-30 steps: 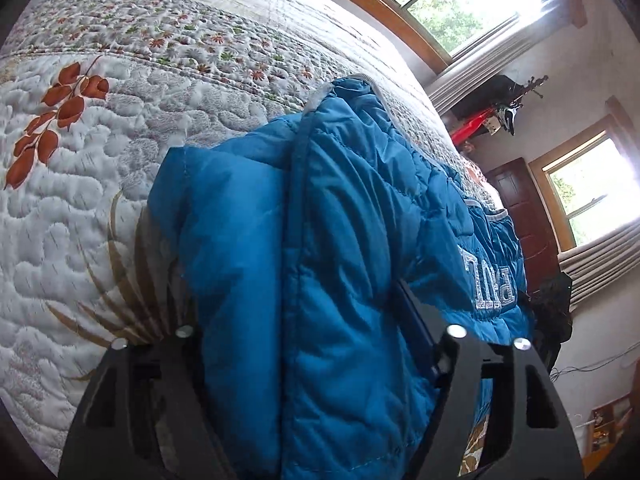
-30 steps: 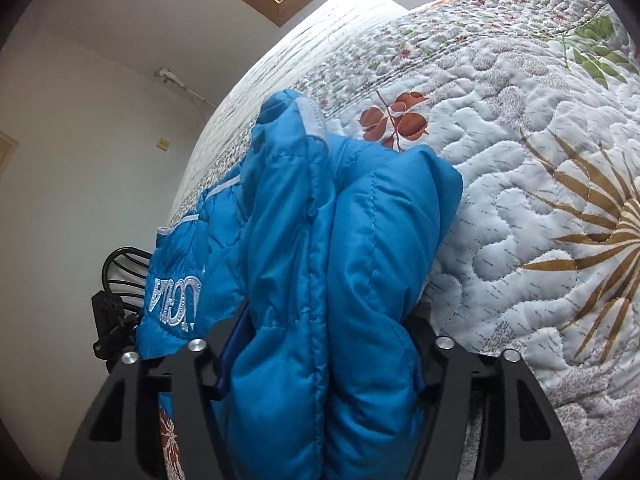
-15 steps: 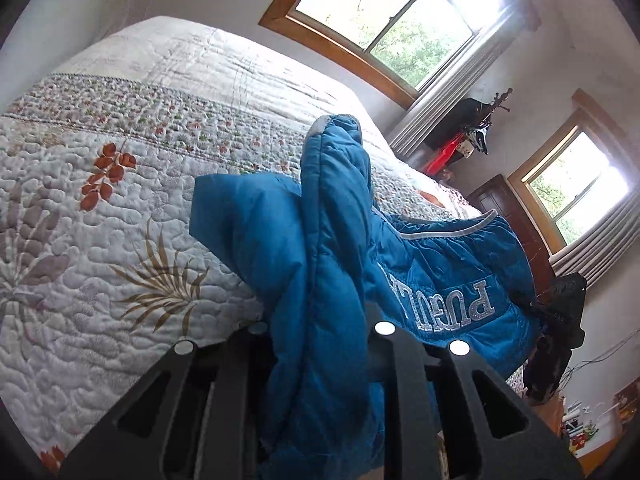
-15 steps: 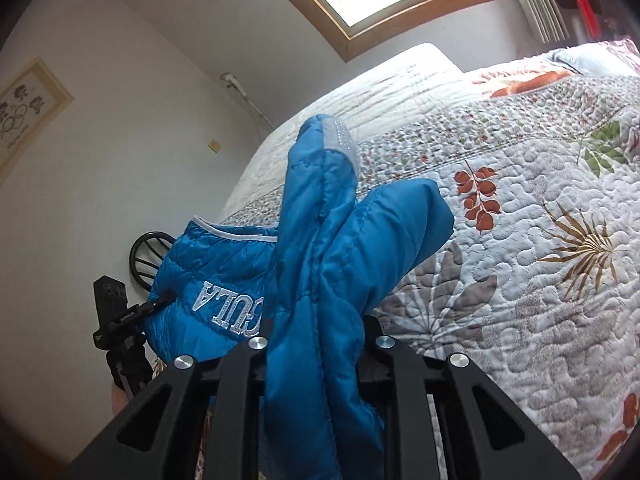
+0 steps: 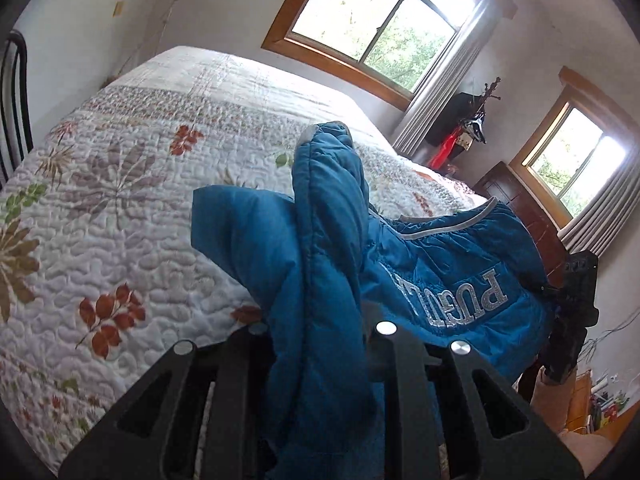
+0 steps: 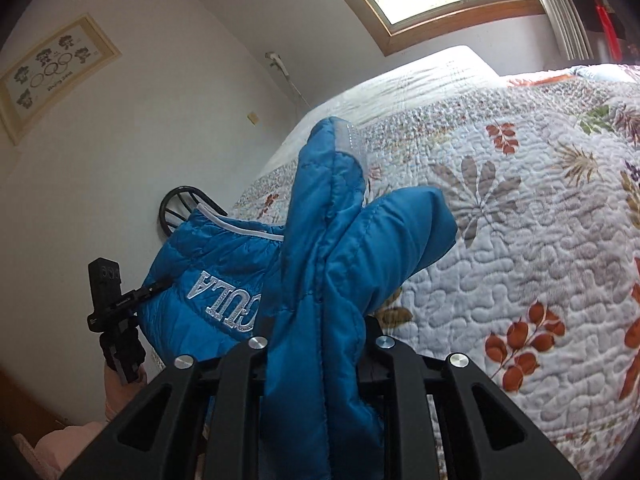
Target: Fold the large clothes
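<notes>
**You held the jacket up by two ends, ready to fold it**

You were in the carrying part of the fold. Your left gripper (image 5: 320,344) was pinching a thick bunch of the blue jacket (image 5: 332,248), and your right gripper (image 6: 316,344) was pinching another bunch of it. Both sets of jaws were squeezed in tight on the puffy cloth.

The jacket hung up in the air between your two grippers, above the near edge of the bed (image 5: 132,216). I think it was mostly off the quilt, but I could not tell if a low part touched it.

Next, you probably needed to bring the jacket over the flat quilt and lay it down smooth. You had to keep both ends level so it did not twist, and let go only once it was lying flat.

The jacket was bright blue and puffy, with stitched lines. It had a pale grey trim along one edge. Shiny silver letters (image 5: 452,300) sat on the side. A loose flap stuck out.
</notes>
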{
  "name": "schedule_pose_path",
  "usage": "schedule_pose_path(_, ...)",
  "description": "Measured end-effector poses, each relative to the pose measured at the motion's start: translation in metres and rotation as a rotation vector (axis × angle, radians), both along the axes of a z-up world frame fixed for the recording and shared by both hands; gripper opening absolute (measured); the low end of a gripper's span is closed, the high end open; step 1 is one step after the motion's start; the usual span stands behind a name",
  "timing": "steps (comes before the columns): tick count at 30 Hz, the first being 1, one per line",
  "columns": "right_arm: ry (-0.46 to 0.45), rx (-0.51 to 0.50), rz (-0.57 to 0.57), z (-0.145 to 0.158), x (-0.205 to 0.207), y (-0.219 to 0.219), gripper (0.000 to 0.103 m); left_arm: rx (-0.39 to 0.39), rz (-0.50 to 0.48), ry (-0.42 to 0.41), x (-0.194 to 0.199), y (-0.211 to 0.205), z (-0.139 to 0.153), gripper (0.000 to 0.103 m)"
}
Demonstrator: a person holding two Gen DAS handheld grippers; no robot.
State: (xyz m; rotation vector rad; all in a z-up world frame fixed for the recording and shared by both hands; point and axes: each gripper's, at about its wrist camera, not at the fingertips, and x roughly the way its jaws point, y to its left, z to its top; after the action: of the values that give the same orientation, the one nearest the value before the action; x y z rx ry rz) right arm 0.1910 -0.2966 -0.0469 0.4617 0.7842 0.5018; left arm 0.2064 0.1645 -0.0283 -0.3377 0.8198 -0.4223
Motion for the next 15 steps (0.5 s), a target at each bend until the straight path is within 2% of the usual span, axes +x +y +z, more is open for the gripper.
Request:
schedule_pose_path(2, 0.056, -0.007, -0.015, -0.023, -0.002, 0.003, 0.019, 0.012, 0.019, 0.053, -0.003, 0.005, -0.027, 0.019)
schedule_pose_path(3, 0.085, -0.018, -0.036, -0.035, -0.001, 0.003, 0.019, 0.042, 0.032, 0.067, -0.004, 0.006, -0.040, 0.020)
schedule_pose_path(5, 0.171, -0.042, -0.104, -0.063, 0.005, -0.005, 0.020, 0.093, 0.063, 0.087, -0.004, 0.011, -0.066, 0.030)
schedule_pose_path(8, 0.230, 0.051, -0.113, -0.100, 0.010, -0.019, 0.026, 0.077, 0.086, 0.098, -0.005, 0.020, -0.094, 0.043)
schedule_pose_path(11, 0.234, 0.140, -0.108, -0.114, 0.010, -0.030, 0.028, 0.069, 0.103, 0.088, -0.006, 0.020, -0.102, 0.047)
schedule_pose_path(15, 0.232, 0.143, -0.117, -0.119, 0.008, -0.030, 0.032, 0.105, 0.124, 0.081, -0.004, 0.015, -0.102, 0.052)
